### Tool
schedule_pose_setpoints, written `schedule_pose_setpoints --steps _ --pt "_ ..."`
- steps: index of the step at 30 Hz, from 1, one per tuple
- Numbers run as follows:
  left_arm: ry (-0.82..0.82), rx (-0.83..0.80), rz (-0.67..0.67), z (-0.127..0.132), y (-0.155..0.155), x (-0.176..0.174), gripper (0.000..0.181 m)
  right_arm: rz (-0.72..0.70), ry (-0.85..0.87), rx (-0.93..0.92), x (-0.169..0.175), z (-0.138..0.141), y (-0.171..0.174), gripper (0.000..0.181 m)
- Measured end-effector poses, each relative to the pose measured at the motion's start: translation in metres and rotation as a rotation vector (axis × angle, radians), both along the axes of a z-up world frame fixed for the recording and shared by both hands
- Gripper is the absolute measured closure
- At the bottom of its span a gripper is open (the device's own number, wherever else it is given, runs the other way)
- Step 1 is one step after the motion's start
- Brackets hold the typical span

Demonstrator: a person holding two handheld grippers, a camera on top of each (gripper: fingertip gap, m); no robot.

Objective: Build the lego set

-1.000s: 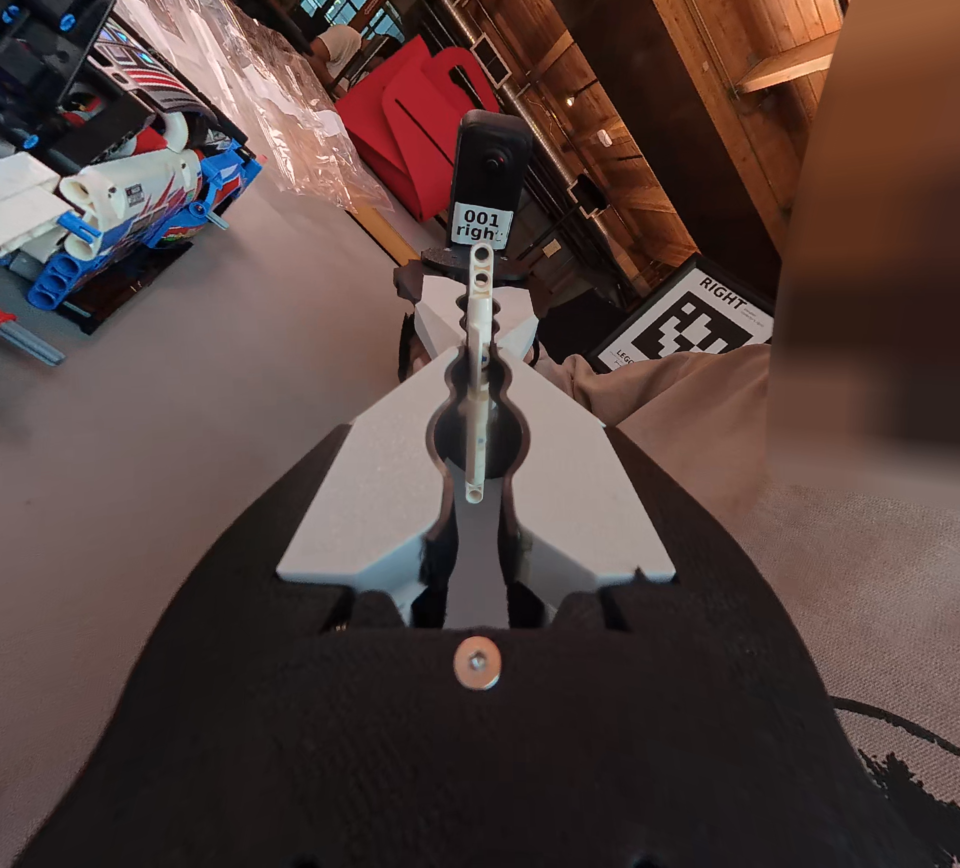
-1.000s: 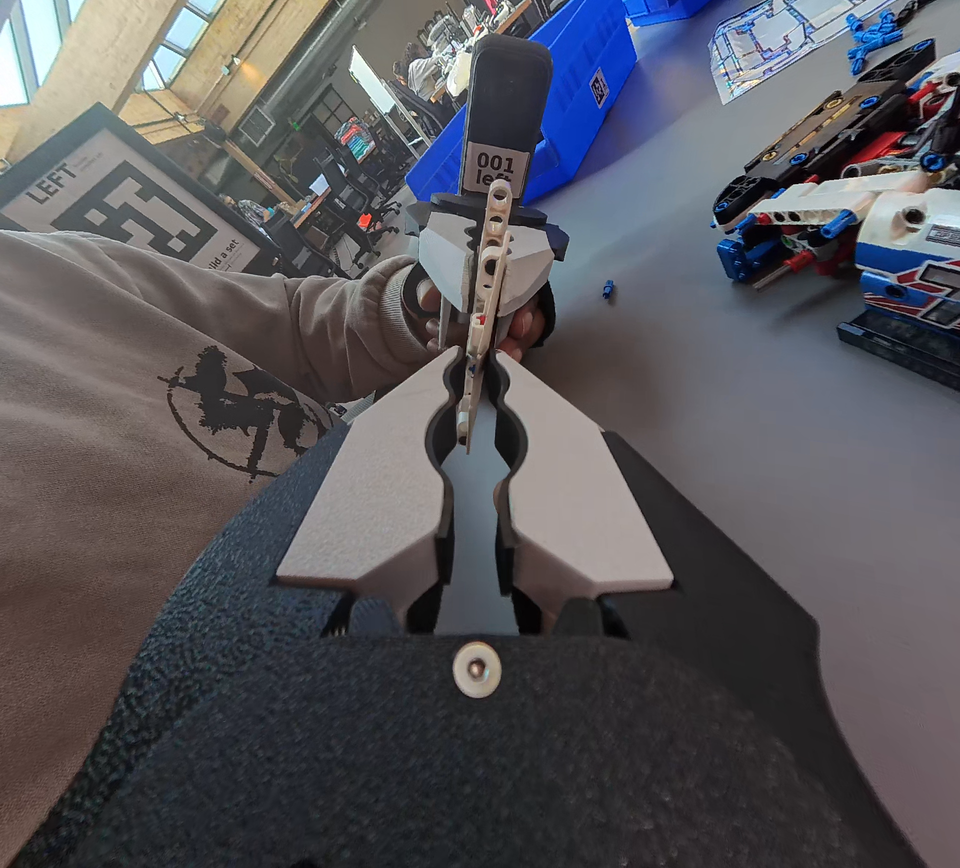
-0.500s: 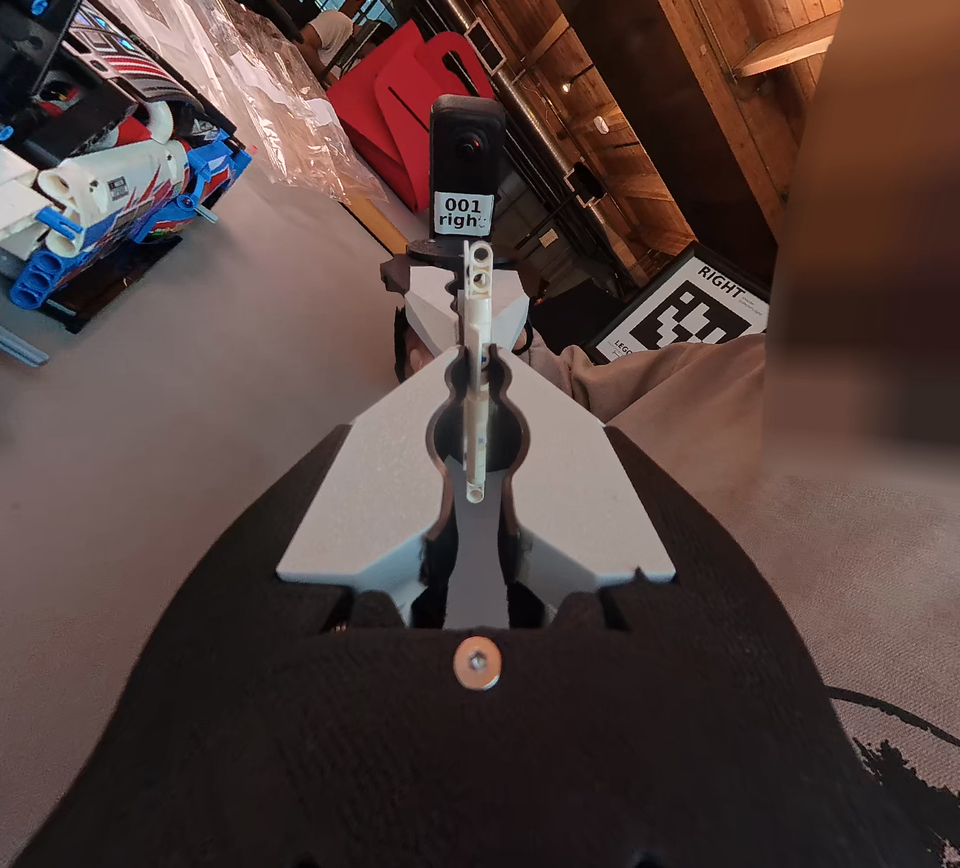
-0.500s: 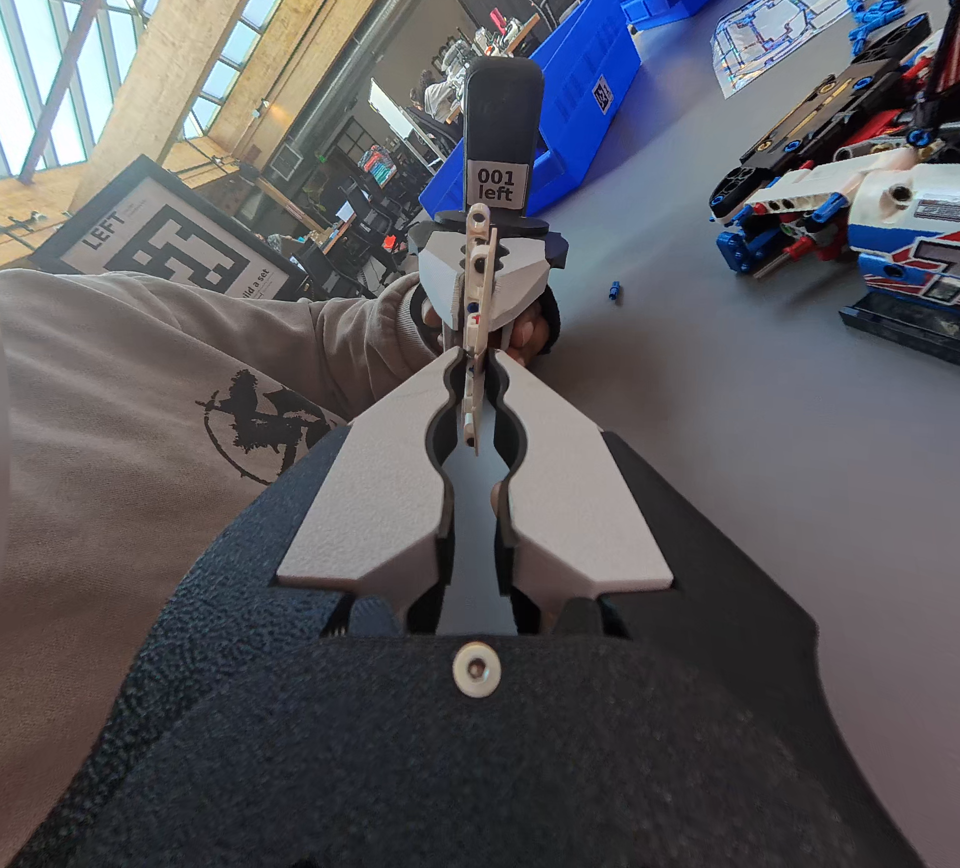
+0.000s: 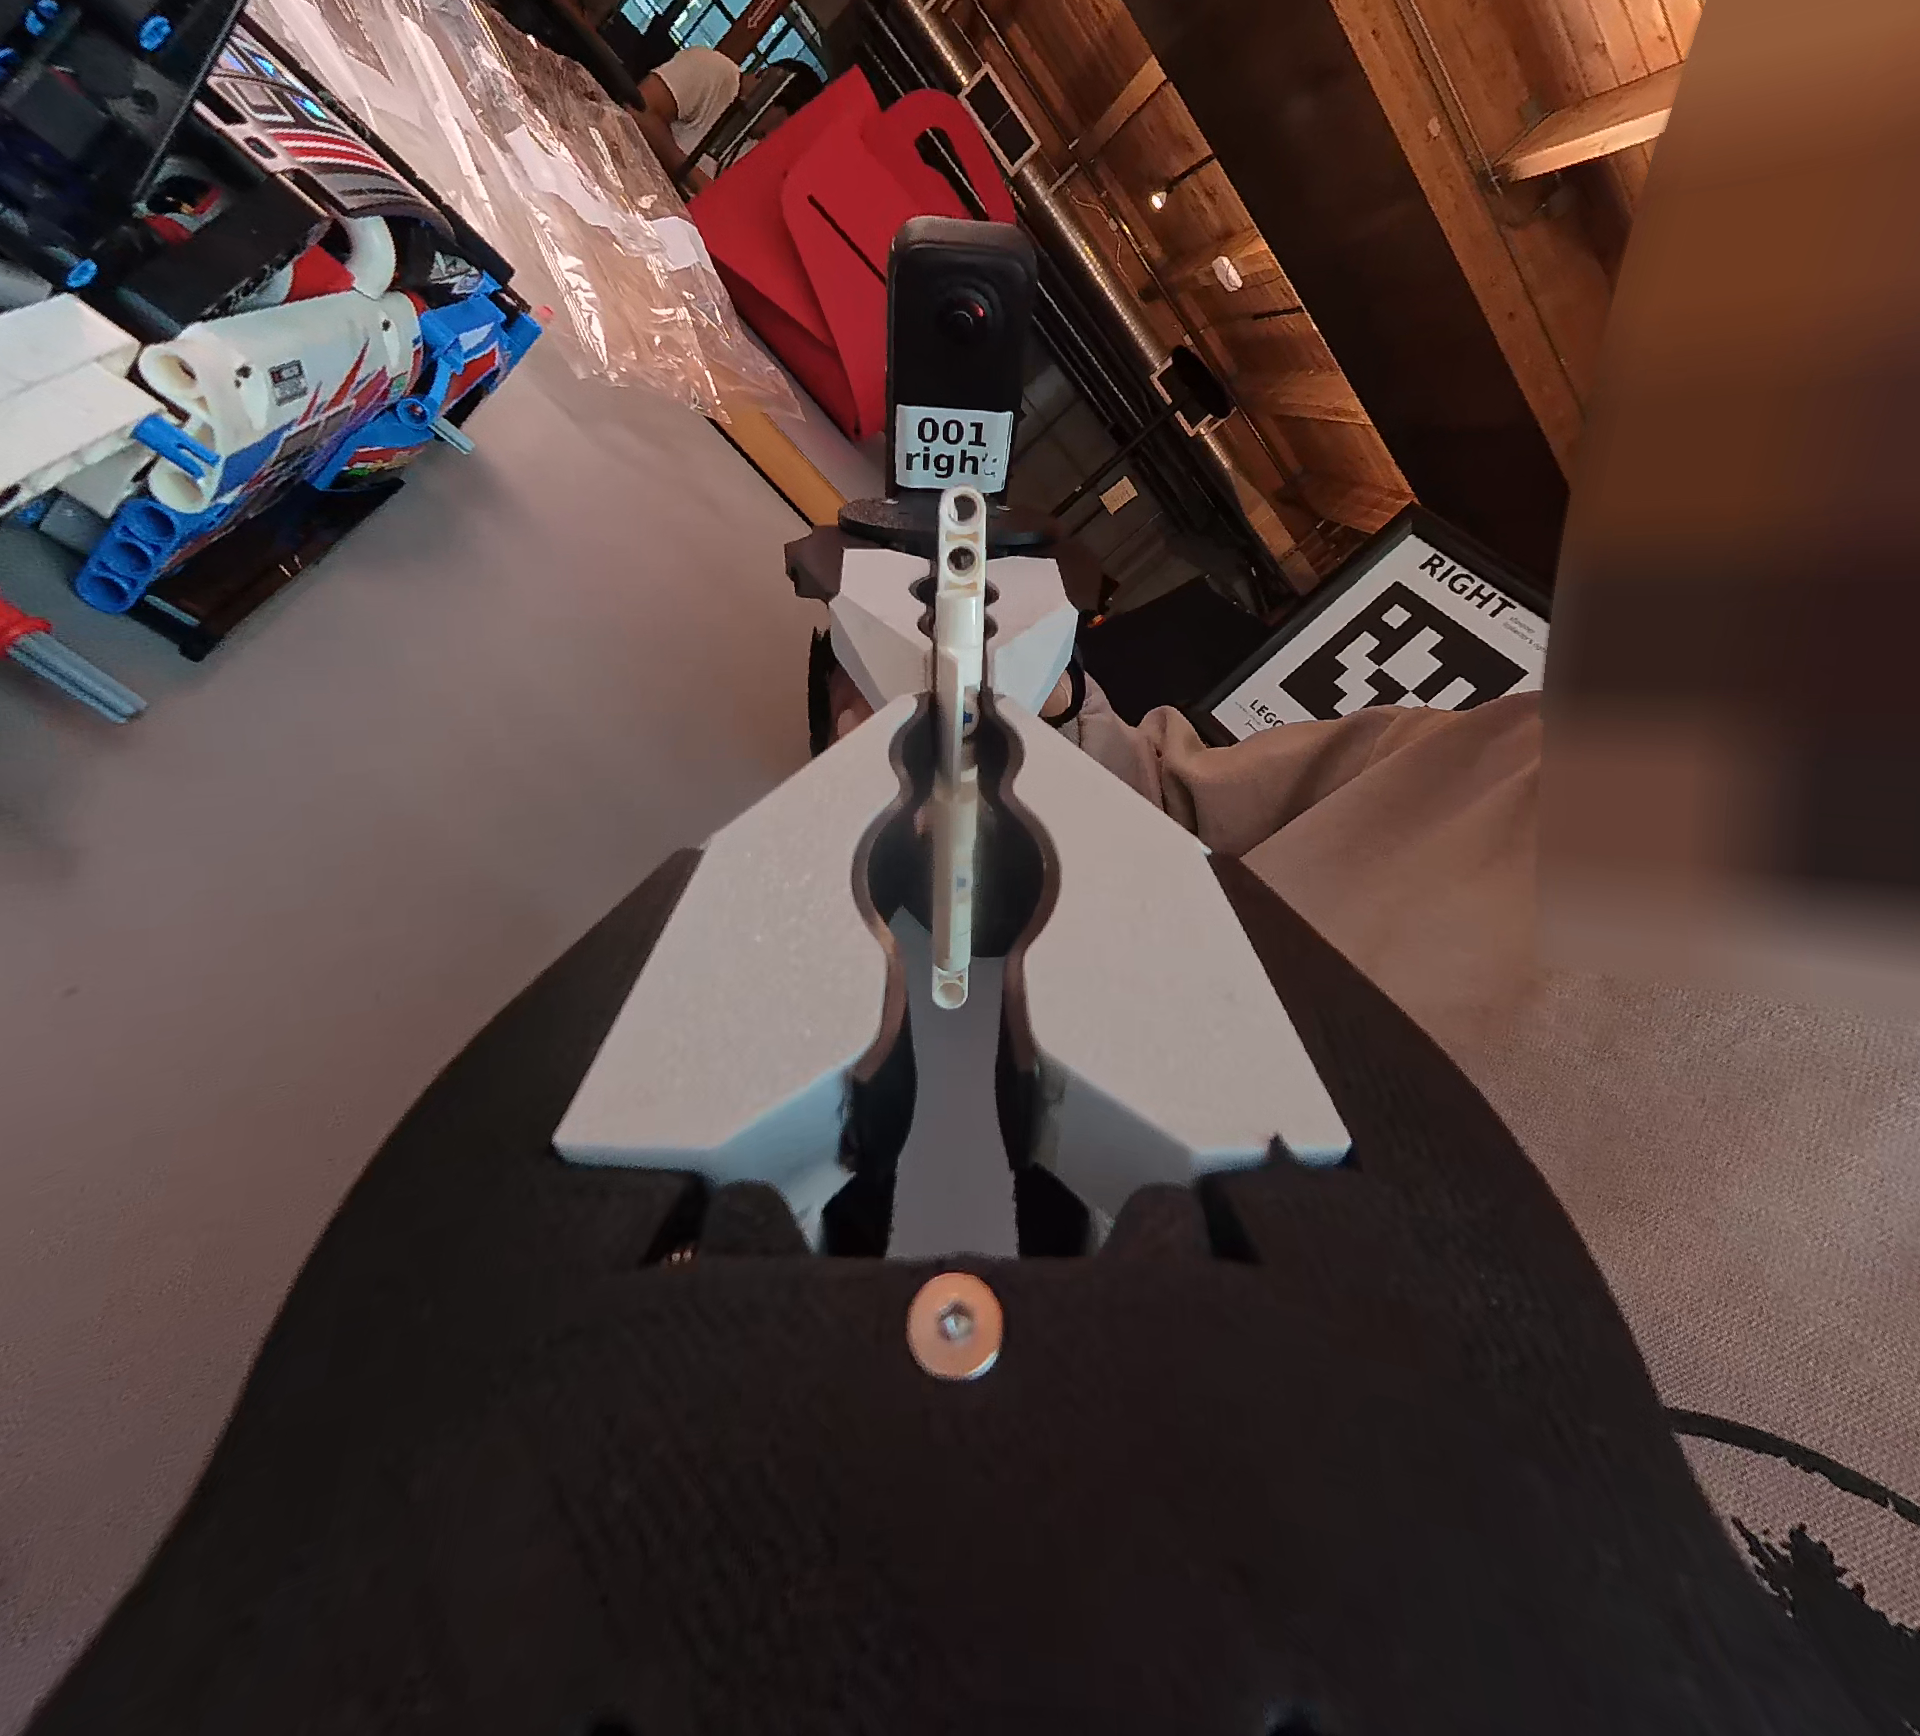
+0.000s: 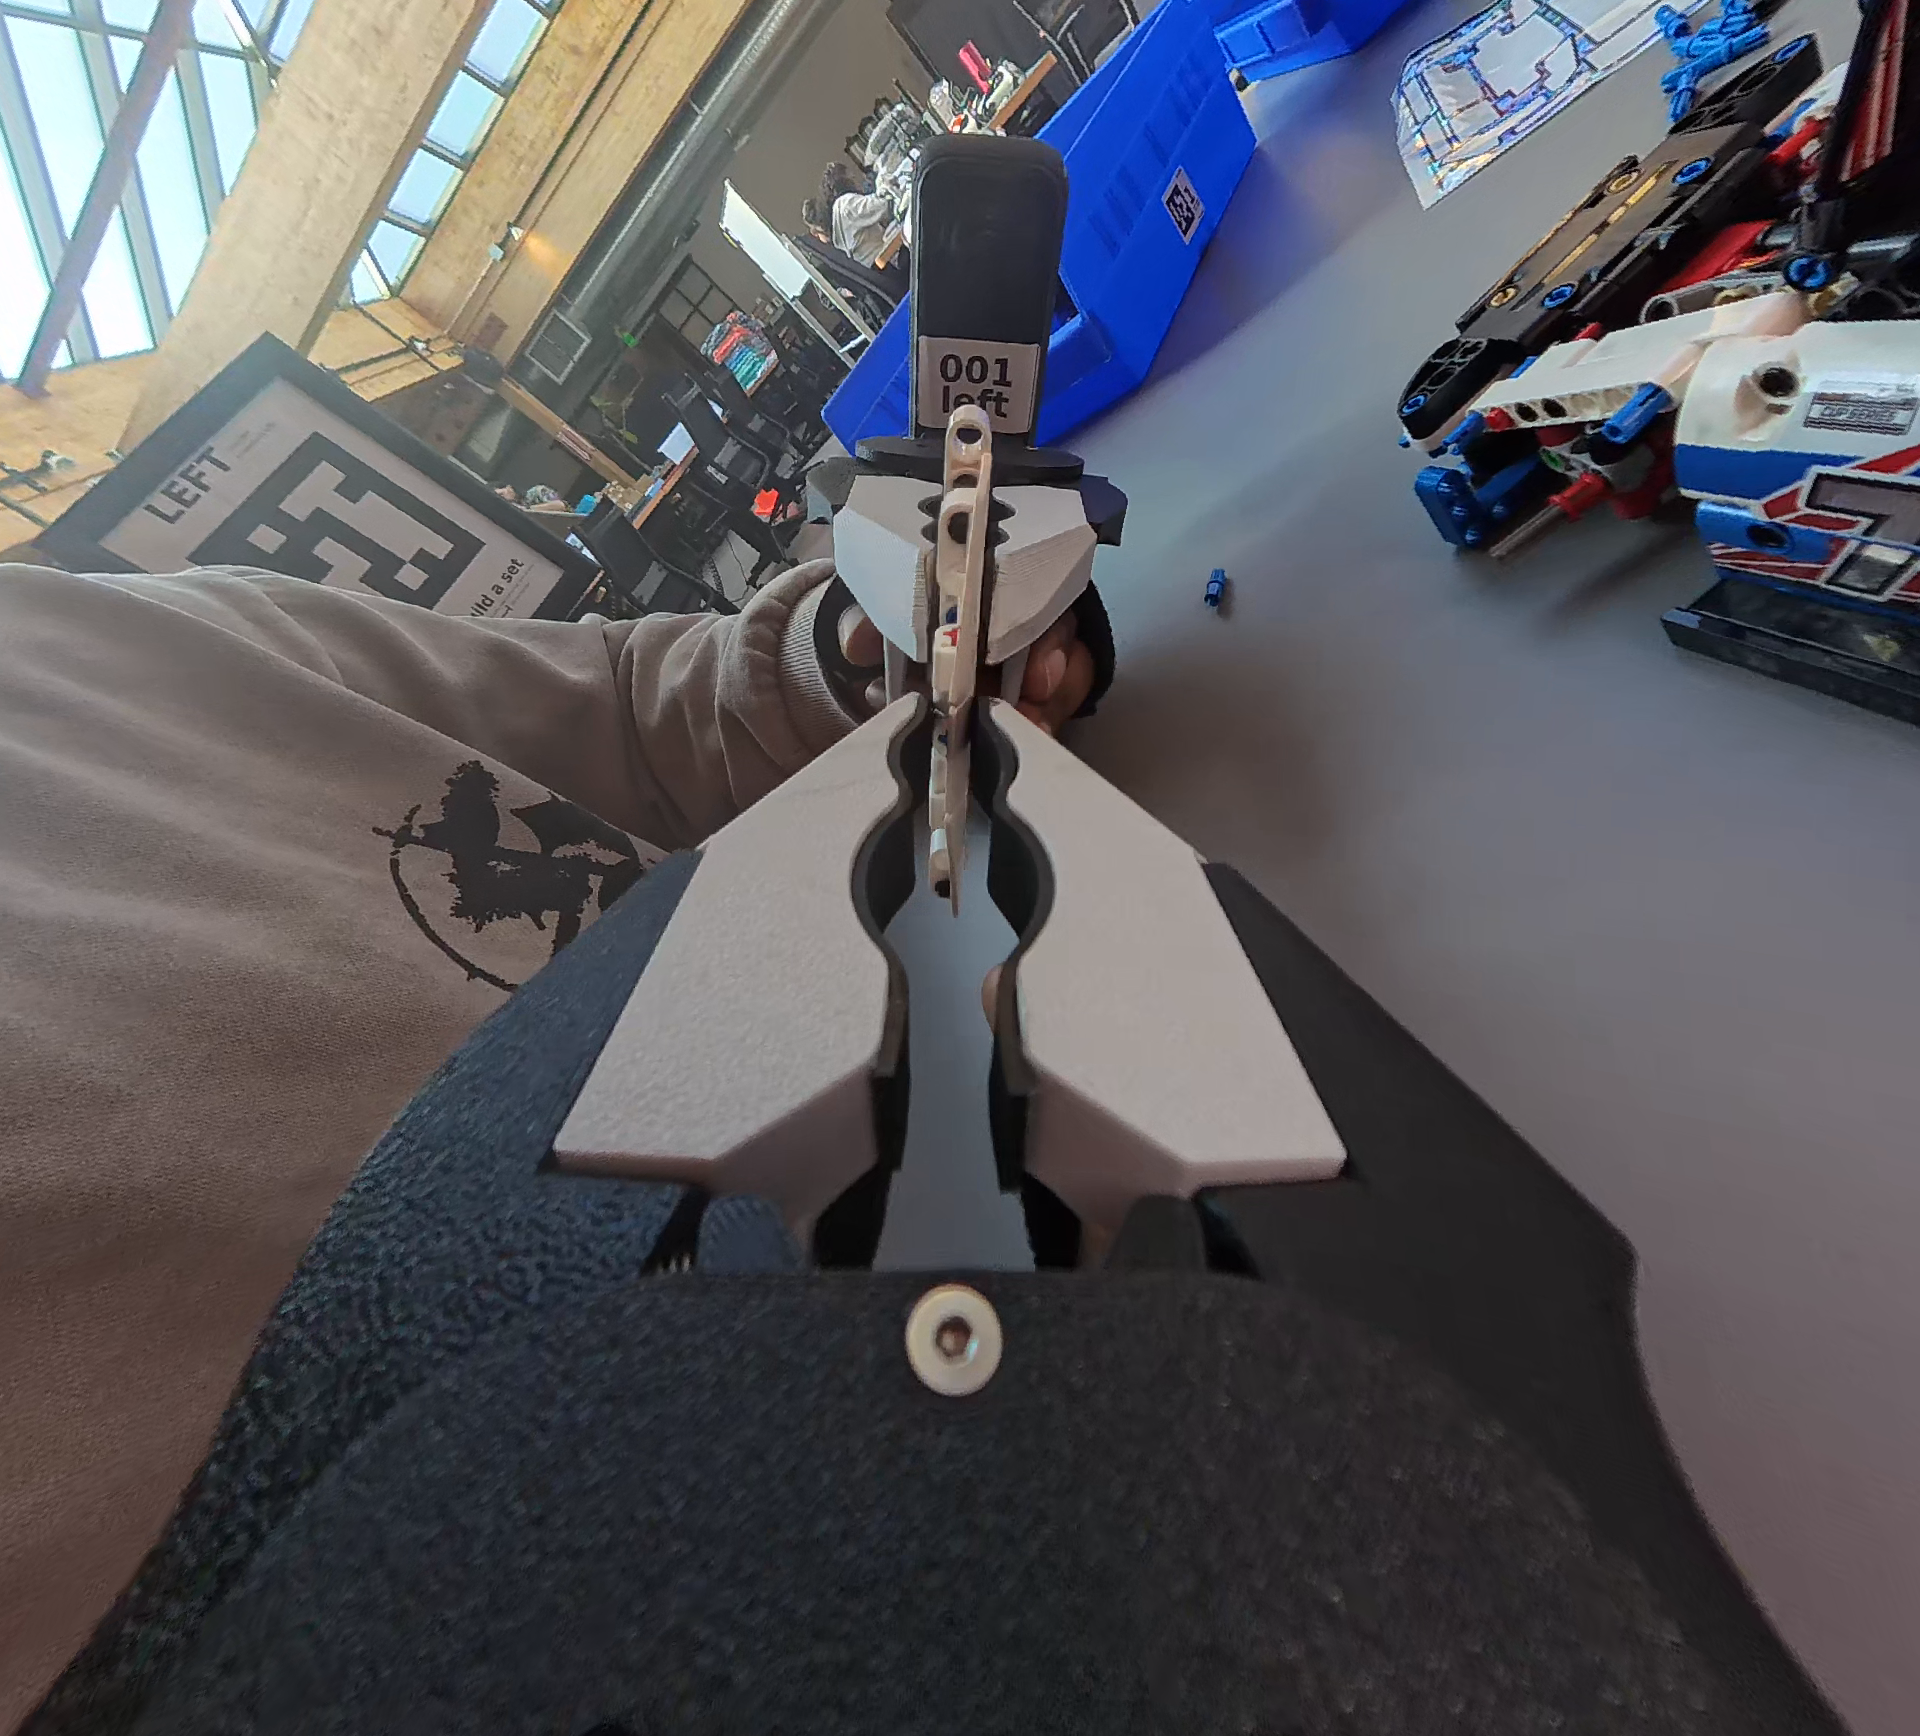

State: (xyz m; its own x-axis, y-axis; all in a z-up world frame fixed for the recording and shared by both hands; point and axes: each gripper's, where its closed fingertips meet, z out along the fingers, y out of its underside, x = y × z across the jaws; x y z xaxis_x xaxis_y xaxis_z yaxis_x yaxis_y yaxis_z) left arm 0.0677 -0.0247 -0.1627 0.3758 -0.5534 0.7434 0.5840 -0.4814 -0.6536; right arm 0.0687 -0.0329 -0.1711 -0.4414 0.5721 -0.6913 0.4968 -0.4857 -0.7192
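Observation:
My left gripper [image 5: 951, 712] and right gripper [image 6: 943, 712] face each other tip to tip above the grey table. Both are shut on the same slim white Lego piece [image 5: 958, 751], a beam with pin holes and small red and blue marks, which also shows in the right wrist view [image 6: 954, 647]. It runs edge-on from one pair of jaws into the other. The right gripper shows beyond it in the left wrist view [image 5: 1029, 647], the left gripper in the right wrist view [image 6: 1039, 564]. The part-built white, blue, red and black Lego car [image 5: 239, 398] [image 6: 1714, 460] stands on the table to the side.
Clear plastic bags [image 5: 582, 232] lie behind the car. A red and grey axle [image 5: 62, 663] lies near it. A blue bin [image 6: 1143, 159], a printed sheet [image 6: 1558, 24], a heap of blue pins [image 6: 1704, 39] and one loose blue pin [image 6: 1216, 590] are on the table. Beige sleeves flank both grippers. Less than 4 cm separates the two grippers' tips.
Both grippers stay clamped on the white piece. They have swayed and tilted slightly together, so the car and background shift a little in both views.

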Motion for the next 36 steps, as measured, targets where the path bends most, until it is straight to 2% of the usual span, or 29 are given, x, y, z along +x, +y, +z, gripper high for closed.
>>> schedule_pose_setpoints --steps 22,32,36 --pt "0.042 -0.006 0.017 -0.003 0.000 0.001 0.176 0.001 -0.020 0.004 -0.001 -0.004 -0.002 0.177" --pt "0.226 -0.007 -0.022 -0.014 -0.008 0.009 0.176 0.054 -0.039 0.097 0.003 -0.014 -0.011 0.177" --pt "0.235 -0.010 -0.043 -0.014 -0.012 0.011 0.176 0.081 -0.037 0.112 0.005 -0.015 -0.015 0.177"
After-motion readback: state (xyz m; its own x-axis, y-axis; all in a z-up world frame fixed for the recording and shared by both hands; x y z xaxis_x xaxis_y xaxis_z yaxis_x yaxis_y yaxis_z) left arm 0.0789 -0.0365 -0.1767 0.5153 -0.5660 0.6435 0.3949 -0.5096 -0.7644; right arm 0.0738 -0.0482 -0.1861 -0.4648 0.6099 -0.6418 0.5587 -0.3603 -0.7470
